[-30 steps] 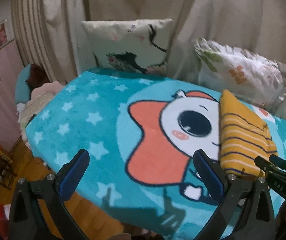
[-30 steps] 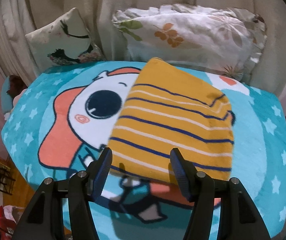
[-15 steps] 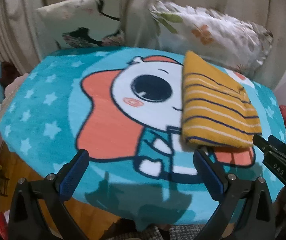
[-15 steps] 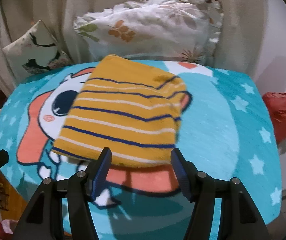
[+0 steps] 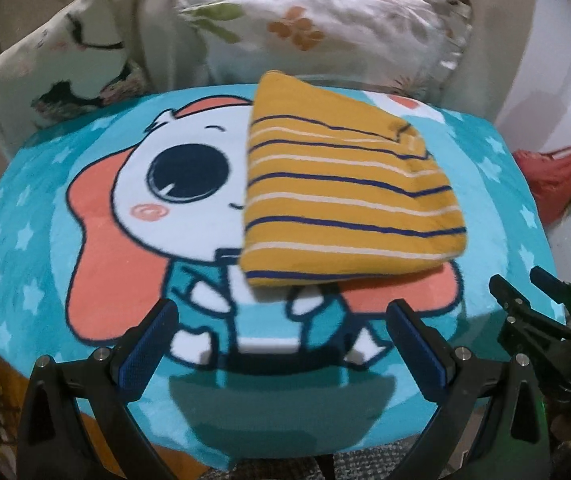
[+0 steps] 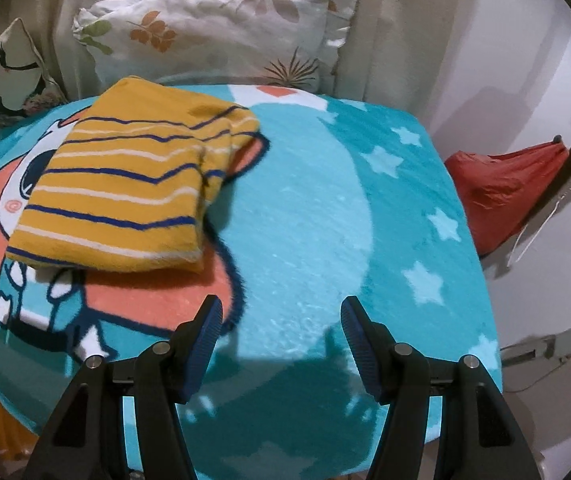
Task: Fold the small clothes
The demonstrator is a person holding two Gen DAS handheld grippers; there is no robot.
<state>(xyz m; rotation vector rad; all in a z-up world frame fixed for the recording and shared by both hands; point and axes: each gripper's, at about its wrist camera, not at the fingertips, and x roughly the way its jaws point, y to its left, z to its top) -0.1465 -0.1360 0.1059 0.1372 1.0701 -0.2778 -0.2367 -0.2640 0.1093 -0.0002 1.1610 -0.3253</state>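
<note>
A folded mustard-yellow garment with navy and white stripes (image 5: 345, 200) lies flat on a teal cartoon blanket (image 5: 45, 208); it also shows in the right wrist view (image 6: 125, 192), left of centre. My left gripper (image 5: 281, 340) is open and empty, near the blanket's front edge, just short of the garment. My right gripper (image 6: 279, 336) is open and empty, above bare blanket (image 6: 325, 208) to the right of the garment. The right gripper also shows at the right edge of the left wrist view (image 5: 541, 312).
Two pillows lean on the curtain behind the blanket: a floral one (image 5: 325, 32) and a bird-print one (image 5: 65, 68). A red bag (image 6: 505, 192) sits off the right side by the white wall. The blanket's edges drop off at front and sides.
Both views have swung to the right: the garment now sits central in the left view and has shifted left in the right view. Both grippers stay open; the garment has not moved.
</note>
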